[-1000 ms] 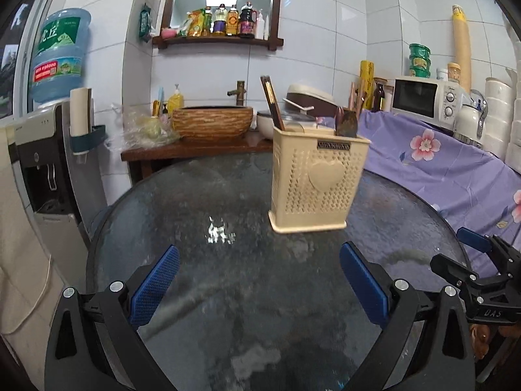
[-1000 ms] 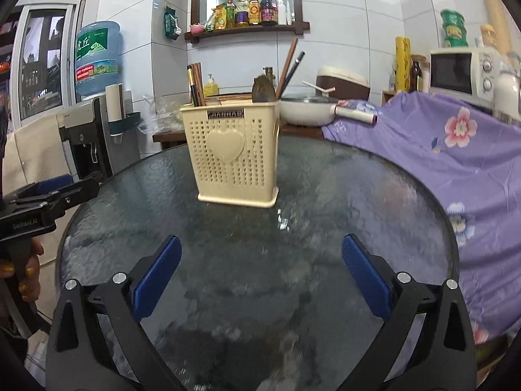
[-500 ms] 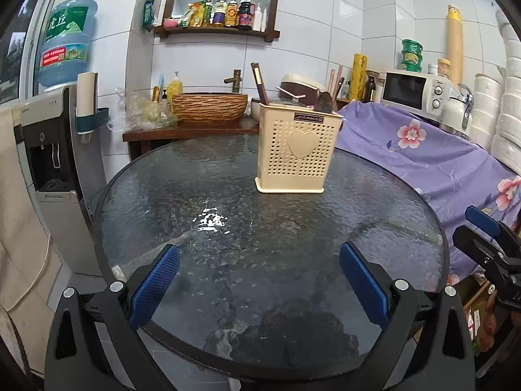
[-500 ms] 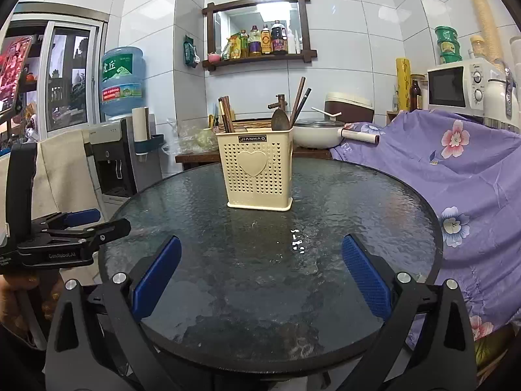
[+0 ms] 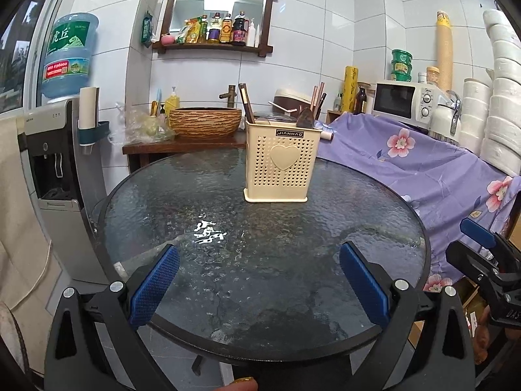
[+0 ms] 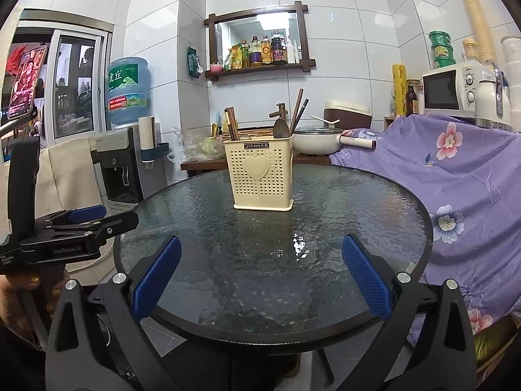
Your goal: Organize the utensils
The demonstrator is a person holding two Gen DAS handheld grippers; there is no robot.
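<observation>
**Mei:** While both claws hang wide open with nothing in them, what worries you? The left gripper [image 5: 259, 280] and the right gripper [image 6: 260, 277] sit over the near edge of the round glass table [image 6: 325, 260], well apart from the work.

**Tao:** The cream holder [image 5: 280, 162]. It stands upright toward the far side of the table, a little right of centre in the left view. It looks light and tall, and the glass under it looks slick. A sideways nudge from a finger could slide or tip it, I'd judge.

**Mei:** And the things inside it?

**Tao:** Dark chopsticks [image 6: 232, 123] stick up at its left end; a wooden spoon [image 6: 280, 128] and more sticks [image 6: 298, 110] lean at its right end. Which compartments they share, I can't tell. Pulling one leaning stick could drag its neighbours or lift the whole holder if the other claw isn't bracing it.

**Mei:** Anything else?

**Tao:** Thin sticks can twist out of a pinch. Dropped on glass they'd likely roll, perhaps off toward the purple cloth [image 6: 456, 176] on the right.
</observation>
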